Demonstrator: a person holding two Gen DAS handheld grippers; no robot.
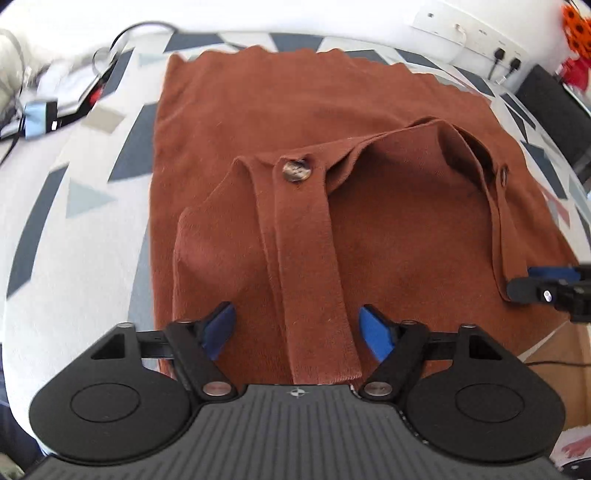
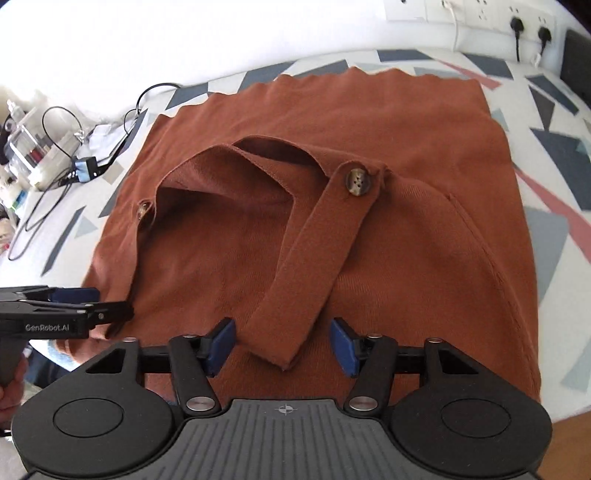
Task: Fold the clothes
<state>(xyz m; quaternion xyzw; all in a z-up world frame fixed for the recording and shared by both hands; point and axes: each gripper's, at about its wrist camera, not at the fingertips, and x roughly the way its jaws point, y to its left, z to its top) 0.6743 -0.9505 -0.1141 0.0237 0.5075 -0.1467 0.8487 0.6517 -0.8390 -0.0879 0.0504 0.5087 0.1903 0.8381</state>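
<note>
A surface (image 1: 74,206) covered in a white cloth with grey, blue and red geometric shapes carried a rust-brown knitted garment (image 1: 295,110), which lay spread flat across most of it, its scalloped hem toward the far wall. The garment (image 2: 369,118) had two shoulder straps, each fastened by a button, and both straps ran toward the near edge where the tools were. In the left wrist view the left hand-held gripper (image 1: 297,326) sat low over the near edge with its blue-padded fingers spread wide, and the left strap (image 1: 310,266) lay flat between them without either pad touching it. That strap's button (image 1: 295,170) sat further up, well beyond the fingertips. In the right wrist view the right hand-held gripper (image 2: 282,347) was likewise spread wide, and the end of the right strap (image 2: 314,258) lay between its pads, nearer the left pad, untouched. Its tortoiseshell button (image 2: 357,181) lay up the strap. Each tool showed at the edge of the other's view, just beside the garment's near side. Cables and a clear organiser (image 2: 33,147) lay at the far left of the surface, and wall sockets (image 2: 517,18) with black plugs stood behind it.
</note>
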